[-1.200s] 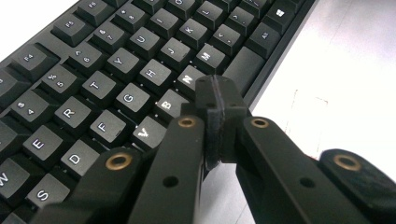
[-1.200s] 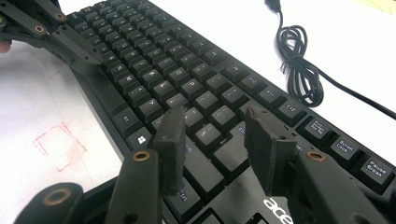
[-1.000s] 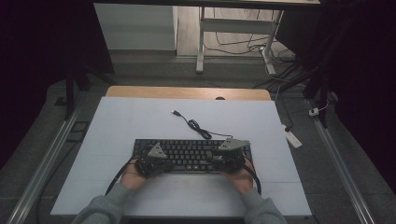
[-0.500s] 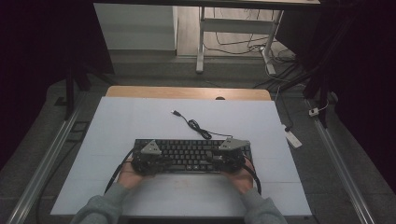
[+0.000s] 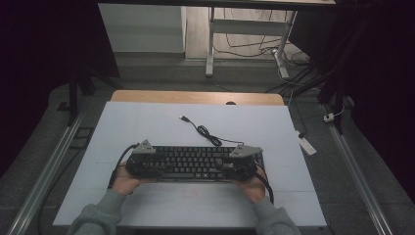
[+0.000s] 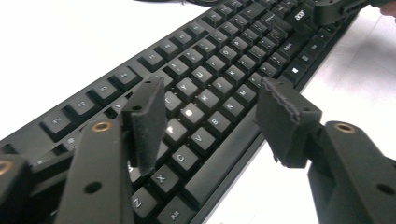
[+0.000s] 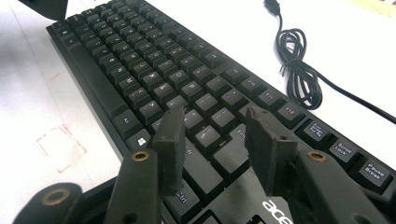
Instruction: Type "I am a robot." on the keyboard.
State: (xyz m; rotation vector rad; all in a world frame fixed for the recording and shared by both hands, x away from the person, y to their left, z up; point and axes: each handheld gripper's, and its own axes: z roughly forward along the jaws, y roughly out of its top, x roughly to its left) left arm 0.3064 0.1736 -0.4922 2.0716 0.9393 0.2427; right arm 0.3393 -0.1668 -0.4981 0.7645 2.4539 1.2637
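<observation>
On white table (image 5: 147,127) (dark room around): black keyboard (image 5: 195,161).

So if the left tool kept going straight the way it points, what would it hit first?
Probably the keyboard: the left tool, jaws just opened with nothing between them, angles down at the letter keys. Exact depth is unclear.

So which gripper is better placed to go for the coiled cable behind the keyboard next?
Probably the right gripper. It hovers over the keyboard's right end, and the coiled cable lies right of centre, closer to it. The left gripper, whose jaws have just been opening with nothing between them, sits at the far left end.
</observation>
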